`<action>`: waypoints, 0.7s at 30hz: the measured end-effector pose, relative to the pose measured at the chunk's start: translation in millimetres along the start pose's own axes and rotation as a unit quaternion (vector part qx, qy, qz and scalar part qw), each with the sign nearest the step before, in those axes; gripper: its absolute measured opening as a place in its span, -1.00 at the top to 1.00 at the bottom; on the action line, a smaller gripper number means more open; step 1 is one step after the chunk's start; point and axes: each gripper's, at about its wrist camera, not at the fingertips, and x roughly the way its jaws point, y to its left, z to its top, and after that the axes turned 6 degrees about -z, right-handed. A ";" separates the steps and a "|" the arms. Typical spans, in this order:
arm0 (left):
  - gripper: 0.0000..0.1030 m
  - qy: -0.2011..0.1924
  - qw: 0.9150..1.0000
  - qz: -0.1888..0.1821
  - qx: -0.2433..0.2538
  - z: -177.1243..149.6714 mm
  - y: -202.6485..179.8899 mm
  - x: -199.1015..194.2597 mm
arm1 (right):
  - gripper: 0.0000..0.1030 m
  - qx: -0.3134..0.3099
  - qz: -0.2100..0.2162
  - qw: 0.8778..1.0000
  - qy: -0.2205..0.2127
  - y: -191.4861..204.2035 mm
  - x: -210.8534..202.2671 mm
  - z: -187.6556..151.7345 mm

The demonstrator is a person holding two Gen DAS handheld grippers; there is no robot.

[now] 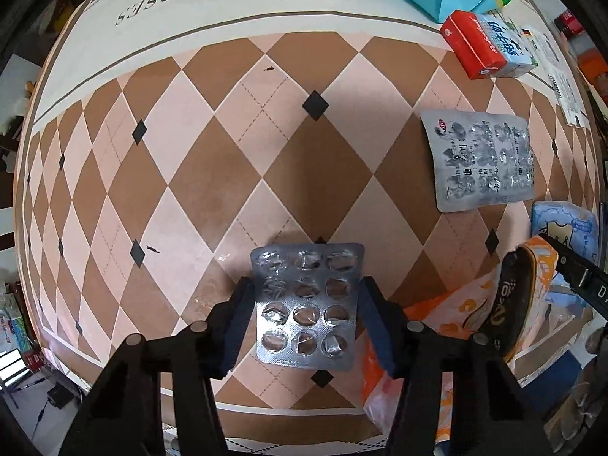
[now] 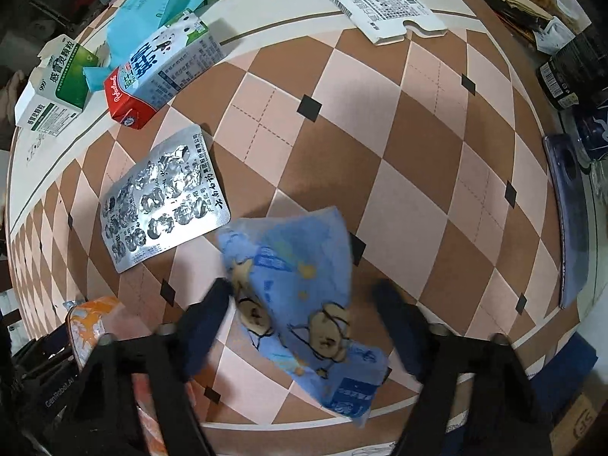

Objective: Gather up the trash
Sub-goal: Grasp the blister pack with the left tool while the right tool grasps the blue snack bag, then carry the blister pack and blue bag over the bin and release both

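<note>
A small empty silver blister pack (image 1: 307,273) lies on the diamond-patterned tablecloth (image 1: 304,144). My left gripper (image 1: 304,304) points straight down over it, and both pads press on the pack's long edges. In the right wrist view a crumpled blue wrapper with cartoon bears (image 2: 296,258) lies between the fingers of my right gripper (image 2: 300,300). One finger touches the wrapper's left edge, and a gap shows on the other side. The same blue wrapper (image 1: 562,224) appears at the right edge of the left wrist view.
A larger silver blister pack (image 2: 163,197), a red and blue carton (image 2: 159,72), a light blue bag (image 2: 152,11), a green and white medicine box (image 2: 57,83) and a flattened white box (image 2: 372,0) lie further back. An orange wrapper (image 1: 475,304) sits between the grippers. A dark jar (image 2: 562,76) stands far right.
</note>
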 end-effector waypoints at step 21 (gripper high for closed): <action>-0.03 -0.101 0.995 0.004 0.016 -19.0 11.2 -105.7 | 0.64 0.021 0.060 0.996 -0.064 8.9 -78.3 -23.5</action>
